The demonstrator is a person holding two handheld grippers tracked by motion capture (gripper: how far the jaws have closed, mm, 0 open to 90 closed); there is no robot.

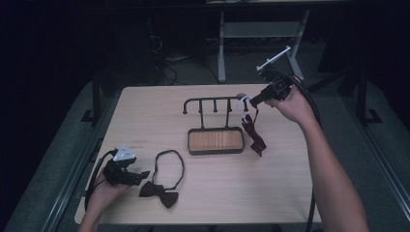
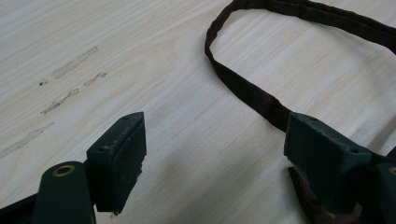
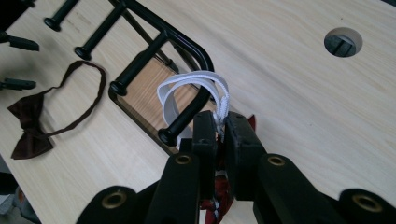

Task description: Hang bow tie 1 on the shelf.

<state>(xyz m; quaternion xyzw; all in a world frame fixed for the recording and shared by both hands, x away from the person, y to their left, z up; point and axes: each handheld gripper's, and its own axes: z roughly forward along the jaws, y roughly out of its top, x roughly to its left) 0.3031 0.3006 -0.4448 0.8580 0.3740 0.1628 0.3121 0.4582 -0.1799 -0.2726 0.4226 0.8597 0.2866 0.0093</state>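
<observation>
A black peg rack [image 1: 212, 101] stands on a wooden tray base [image 1: 215, 140] at mid-table. My right gripper [image 1: 252, 100] is shut on the white strap [image 3: 191, 81] of a dark red bow tie [image 1: 253, 133], which hangs below it beside the tray. In the right gripper view the strap's loop lies over the end of the rightmost peg [image 3: 184, 119]. A brown bow tie [image 1: 159, 192] with its strap loop [image 2: 247, 91] lies flat at the front left. My left gripper [image 1: 143, 175] rests open on the table next to it, one jaw over the strap.
The table has a round cable hole [image 3: 343, 41] behind the rack. A desk frame [image 1: 261, 34] and cables stand on the dark floor beyond the far edge. Bare tabletop [image 1: 290, 188] lies to the front right.
</observation>
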